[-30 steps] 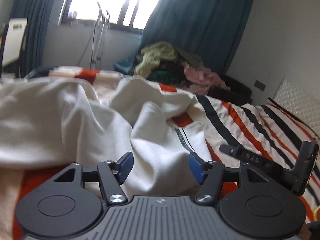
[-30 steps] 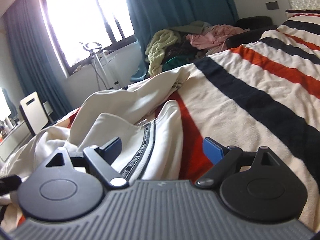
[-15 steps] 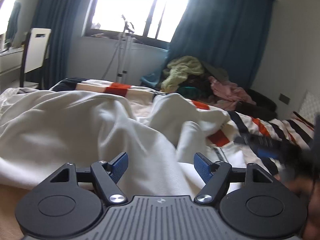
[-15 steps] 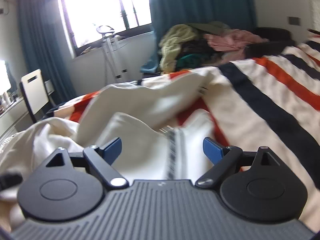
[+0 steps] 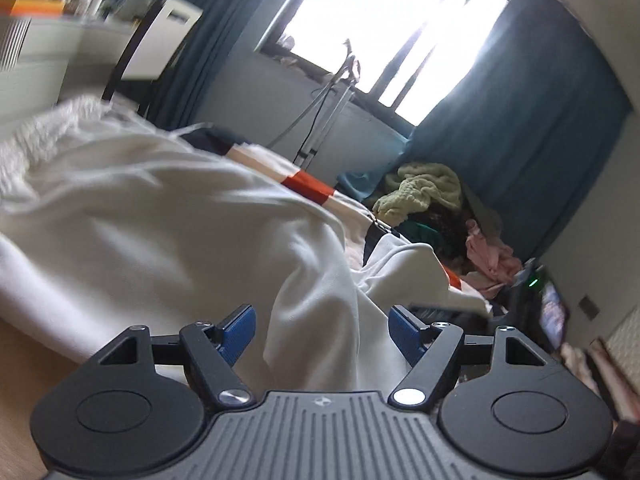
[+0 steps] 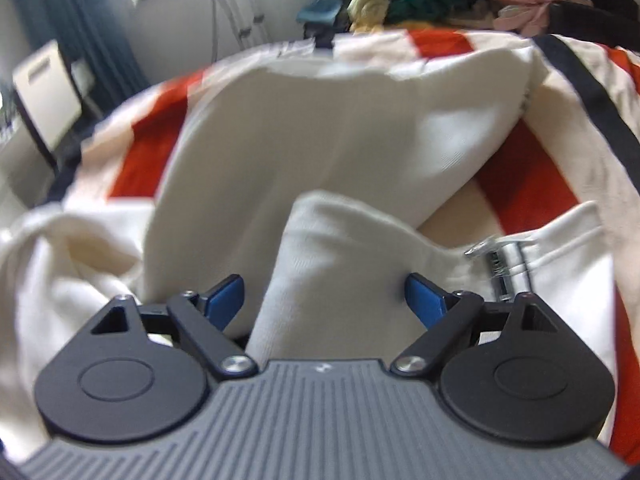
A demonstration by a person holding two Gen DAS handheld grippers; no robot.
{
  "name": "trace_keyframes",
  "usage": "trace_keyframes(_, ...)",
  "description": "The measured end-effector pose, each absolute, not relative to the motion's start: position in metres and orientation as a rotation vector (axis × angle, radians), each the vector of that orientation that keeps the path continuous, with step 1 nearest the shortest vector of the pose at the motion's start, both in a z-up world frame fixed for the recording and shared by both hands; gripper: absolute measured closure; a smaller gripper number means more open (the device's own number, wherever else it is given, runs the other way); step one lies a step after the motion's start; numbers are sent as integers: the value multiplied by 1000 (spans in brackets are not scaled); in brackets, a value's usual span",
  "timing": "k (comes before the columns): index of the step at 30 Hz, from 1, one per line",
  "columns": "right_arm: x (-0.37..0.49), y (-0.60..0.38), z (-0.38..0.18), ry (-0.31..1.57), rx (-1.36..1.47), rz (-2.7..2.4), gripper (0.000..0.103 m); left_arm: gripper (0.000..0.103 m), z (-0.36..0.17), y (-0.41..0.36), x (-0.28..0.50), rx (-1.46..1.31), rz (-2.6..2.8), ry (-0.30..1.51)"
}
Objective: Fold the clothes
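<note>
A crumpled white garment (image 5: 168, 216) lies on the striped bed and fills most of the left wrist view. My left gripper (image 5: 322, 332) is open, with a fold of the white cloth lying between its blue pads. In the right wrist view the same white garment (image 6: 340, 136) is spread over the bedspread, with a metal zipper pull (image 6: 496, 256) at the right. My right gripper (image 6: 324, 300) is open, low over the cloth, and a raised ridge of fabric runs between its blue pads.
The bedspread (image 6: 532, 184) has red, cream and dark stripes. A heap of other clothes (image 5: 436, 204) lies beyond the bed below the window and blue curtains. A chair (image 5: 160, 40) and desk stand at the left. A dark device with a screen (image 5: 548, 312) is at the right.
Both grippers have moved forward and down onto the white garment. The left view has tilted and swung left; the right view now looks down at the cloth. Both jaws stay open.
</note>
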State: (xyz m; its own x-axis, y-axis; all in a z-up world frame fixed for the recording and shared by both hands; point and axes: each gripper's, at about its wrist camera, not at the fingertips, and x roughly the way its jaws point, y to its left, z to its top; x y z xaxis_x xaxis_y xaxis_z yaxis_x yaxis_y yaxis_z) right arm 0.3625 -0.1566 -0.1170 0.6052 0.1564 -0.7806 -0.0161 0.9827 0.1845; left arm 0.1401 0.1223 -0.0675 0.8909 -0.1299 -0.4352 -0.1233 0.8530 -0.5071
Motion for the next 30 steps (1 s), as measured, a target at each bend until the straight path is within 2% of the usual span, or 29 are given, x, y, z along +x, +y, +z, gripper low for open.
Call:
trace_keyframes(2, 364, -149, -125, 945, 113, 69, 26, 28, -71, 124, 143, -575, -5, 492)
trace_keyframes(3, 362, -149, -126, 938, 93, 44, 39, 28, -72, 122, 145, -566, -4, 493)
trace_keyframes(4, 359, -151, -123, 928, 85, 24, 60, 28, -72, 120, 146, -554, -2, 494)
trace_keyframes(6, 353, -160, -110, 908, 99, -3, 89, 28, -72, 117, 147, -537, 4, 488)
trace_keyframes(9, 339, -190, -66, 773, 171, -24, 92, 28, -73, 113, 145, -536, -2, 486)
trace_keyframes(14, 299, -278, 33, 398, 301, -85, 93, 28, -71, 106, 139, -518, -15, 475)
trace_keyframes(18, 258, -371, 68, 174, 474, -107, 93, 27, -76, 105, 139, -568, -44, 501)
trace_keyframes(22, 218, -451, 34, 147, 588, -238, 93, 27, -84, 99, 140, -571, -38, 542)
trace_keyframes(27, 186, -510, -83, 373, 759, -427, 92, 26, -98, 94, 140, -591, -13, 613)
trace_keyframes(30, 180, -529, -134, 532, 989, -474, 92, 26, -107, 94, 138, -618, 14, 661)
